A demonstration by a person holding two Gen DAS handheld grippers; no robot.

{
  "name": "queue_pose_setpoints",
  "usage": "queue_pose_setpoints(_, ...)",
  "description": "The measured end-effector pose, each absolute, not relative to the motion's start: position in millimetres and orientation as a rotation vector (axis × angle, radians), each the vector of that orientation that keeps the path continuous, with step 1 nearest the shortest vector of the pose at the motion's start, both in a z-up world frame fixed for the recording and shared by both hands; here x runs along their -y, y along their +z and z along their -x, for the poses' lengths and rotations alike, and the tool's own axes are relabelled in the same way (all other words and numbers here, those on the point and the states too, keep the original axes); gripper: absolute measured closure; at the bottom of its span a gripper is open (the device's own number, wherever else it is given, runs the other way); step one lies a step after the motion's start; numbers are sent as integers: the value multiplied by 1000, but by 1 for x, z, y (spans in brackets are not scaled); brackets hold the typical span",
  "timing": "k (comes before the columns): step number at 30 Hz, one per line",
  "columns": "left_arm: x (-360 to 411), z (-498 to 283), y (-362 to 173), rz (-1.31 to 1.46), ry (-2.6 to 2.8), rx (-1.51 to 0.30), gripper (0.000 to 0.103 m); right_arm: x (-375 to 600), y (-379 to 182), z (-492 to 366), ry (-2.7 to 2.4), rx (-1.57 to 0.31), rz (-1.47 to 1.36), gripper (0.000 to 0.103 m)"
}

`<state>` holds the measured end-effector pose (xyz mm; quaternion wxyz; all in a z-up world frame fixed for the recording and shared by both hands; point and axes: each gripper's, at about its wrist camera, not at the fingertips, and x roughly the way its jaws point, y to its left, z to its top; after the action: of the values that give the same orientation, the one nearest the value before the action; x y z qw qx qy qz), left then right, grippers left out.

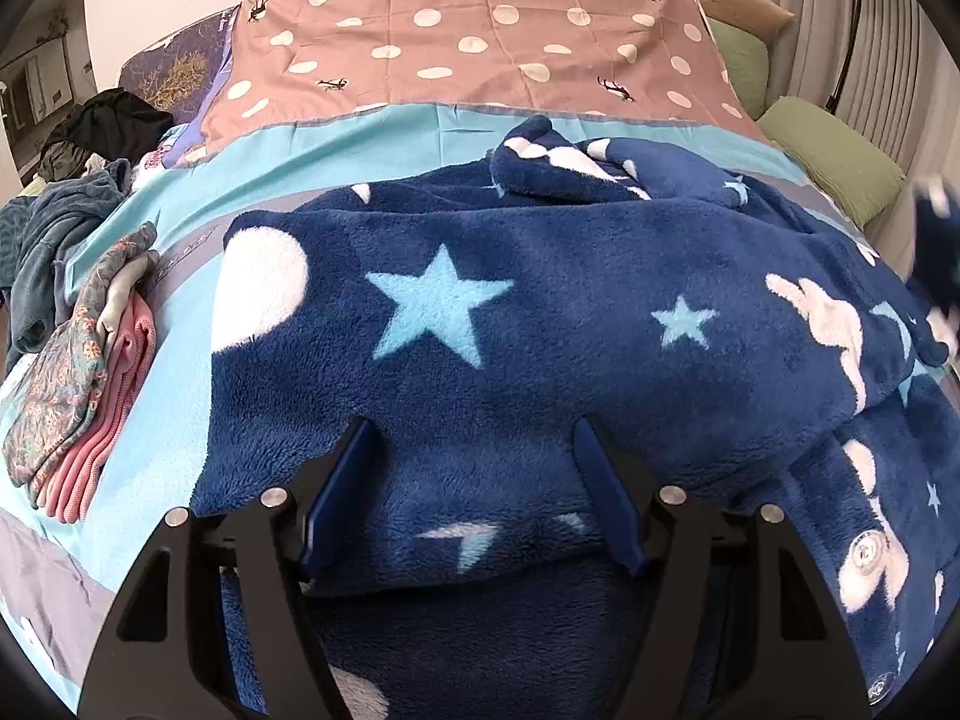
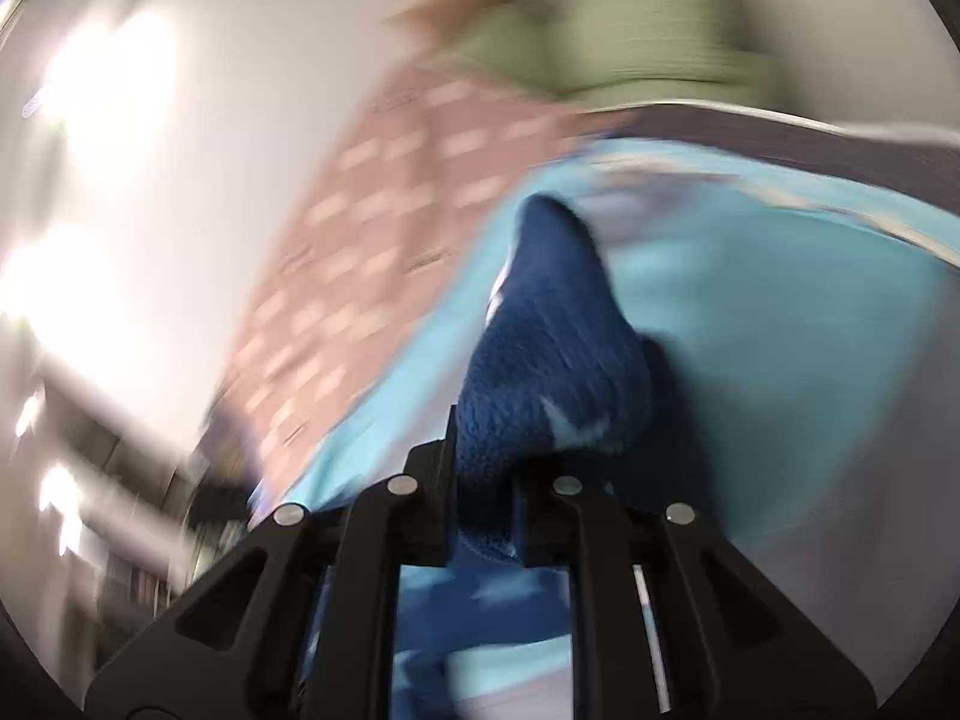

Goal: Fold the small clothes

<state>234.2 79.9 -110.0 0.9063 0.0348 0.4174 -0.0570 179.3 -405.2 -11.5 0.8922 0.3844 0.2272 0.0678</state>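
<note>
No readable text, labels, brands or numbers in either view. Faint lettering on the dark printed cloth (image 1: 180,69) just left of the polka-dot sheet (image 1: 480,42), too small and blurred to read.

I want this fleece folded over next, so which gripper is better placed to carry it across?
Probably the right gripper: it is shut on a bunch of the blue fleece. The left gripper hangs open above it, gripping nothing.

Home bedroom, bed (image 1: 420,120), pillows (image 1: 834,156)
</note>
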Motion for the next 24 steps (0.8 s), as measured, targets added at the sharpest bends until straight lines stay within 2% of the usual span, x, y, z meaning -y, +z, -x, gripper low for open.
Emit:
queue_pose_setpoints(5,-81,-233,-109,-63,-124,-861,33,255,15,-197,481,-540,-531,90)
queue_pose_setpoints(10,-84,-233,-109,-46,-138,-861,31,149,-32,-204,615,-735,-304,90)
queue_pose_setpoints(13,-85,-233,-109,-37,-149,-861,29,130,-76,-211,601,-867,-258,90)
queue_pose_setpoints(18,-98,-230,-99,80,-233,-850,26,129,-92,-194,605,-843,-250,89)
queue_pose_setpoints(22,-111,-223,-84,458,-518,-841,26,118,-93,-196,599,-816,-193,87)
queue_pose_setpoints(24,-104,-223,-81,512,-585,-852,24,114,-93,-194,595,-800,-171,84)
